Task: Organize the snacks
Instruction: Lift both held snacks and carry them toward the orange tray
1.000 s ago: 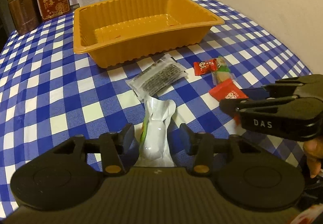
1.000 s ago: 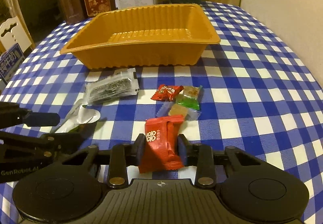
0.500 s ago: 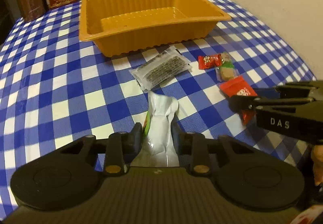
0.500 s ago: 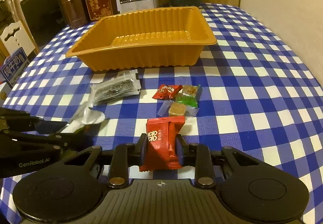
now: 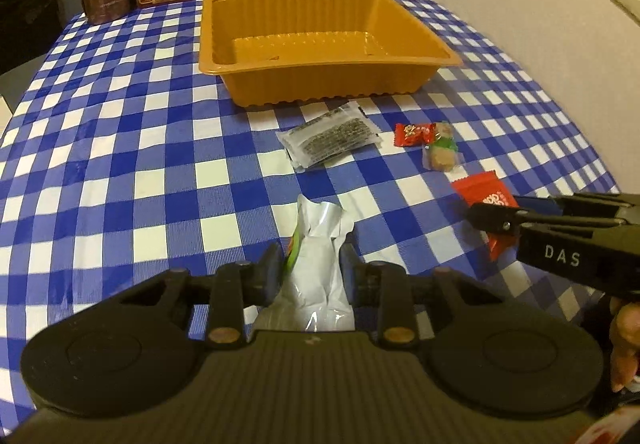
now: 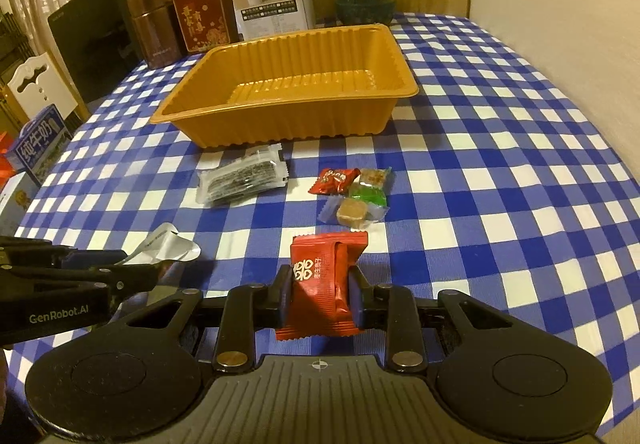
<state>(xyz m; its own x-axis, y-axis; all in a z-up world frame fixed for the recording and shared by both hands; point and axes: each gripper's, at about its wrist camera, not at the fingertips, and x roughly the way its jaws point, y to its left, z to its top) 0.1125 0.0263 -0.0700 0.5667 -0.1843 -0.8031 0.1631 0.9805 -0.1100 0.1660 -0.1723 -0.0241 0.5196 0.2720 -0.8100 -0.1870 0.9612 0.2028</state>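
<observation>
Left gripper (image 5: pixel 307 270) clamped on white foil snack packet (image 5: pixel 320 244); right gripper (image 6: pixel 319 290) clamped on red plastic snack wrapper (image 6: pixel 323 276). Empty orange ribbed plastic tray (image 6: pixel 304 122) ahead of jaws: keep squeeze firm, clear rim, release inside.

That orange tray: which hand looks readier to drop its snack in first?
Probably the right. Its tool grips the red packet facing the tray squarely; the left tool holds a white packet, with the tray off to the side.

Glossy ribbed plastic tray (image 6: pixel 280 116), shiny foil-like red packet (image 6: pixel 320 284), and smooth checked tablecloth (image 6: pixel 500 184).
</observation>
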